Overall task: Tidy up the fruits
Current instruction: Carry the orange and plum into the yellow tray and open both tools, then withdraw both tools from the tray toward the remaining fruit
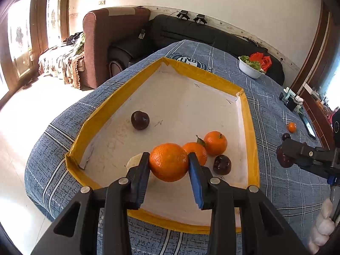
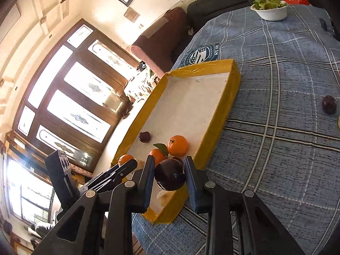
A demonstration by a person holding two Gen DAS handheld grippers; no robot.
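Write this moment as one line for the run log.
left tool: shut on orange over tray | right tool: shut on plum at tray edge | loose on cloth: plum

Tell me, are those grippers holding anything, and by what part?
Yes. The left gripper clamps an orange across its sides; the right gripper clamps a dark plum across its sides.

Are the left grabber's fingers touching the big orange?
Touching. The left wrist view shows both fingers of the left gripper pressed against the big orange, no gap.
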